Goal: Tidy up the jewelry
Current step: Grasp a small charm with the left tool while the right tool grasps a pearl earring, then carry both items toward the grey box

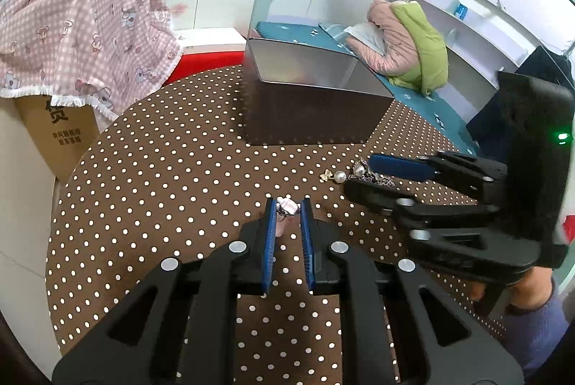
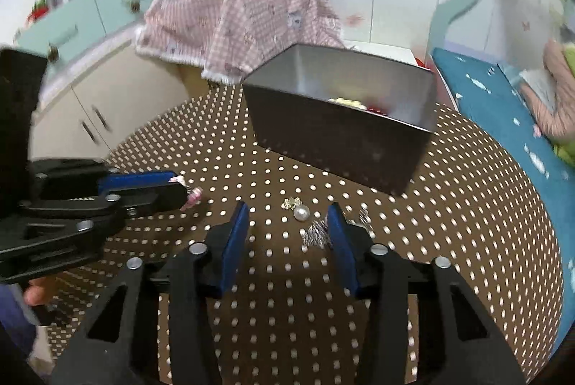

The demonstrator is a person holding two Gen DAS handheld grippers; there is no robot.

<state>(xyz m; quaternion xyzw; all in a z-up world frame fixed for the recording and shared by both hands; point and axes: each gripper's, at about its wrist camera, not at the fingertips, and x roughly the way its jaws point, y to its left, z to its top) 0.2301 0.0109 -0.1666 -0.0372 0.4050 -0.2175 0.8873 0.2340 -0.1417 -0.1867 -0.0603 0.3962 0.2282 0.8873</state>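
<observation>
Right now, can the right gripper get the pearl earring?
Probably yes. The right gripper is open, and the pearl earring lies on the dotted tablecloth just ahead between its fingers. Nothing blocks it; only a silver chain lies close beside it.

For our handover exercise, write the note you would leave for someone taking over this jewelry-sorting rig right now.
Left hand-held gripper: shut on a small pink-and-white piece, low over the table.
Right hand-held gripper: open, straddling the pearl earring and chain on the dotted cloth.
Tin: open, behind the jewelry; some beads already inside.
Done: part of the jewelry is in the tin.
Left: drop the pink piece in, then grasp and move the earring and chain.
</observation>
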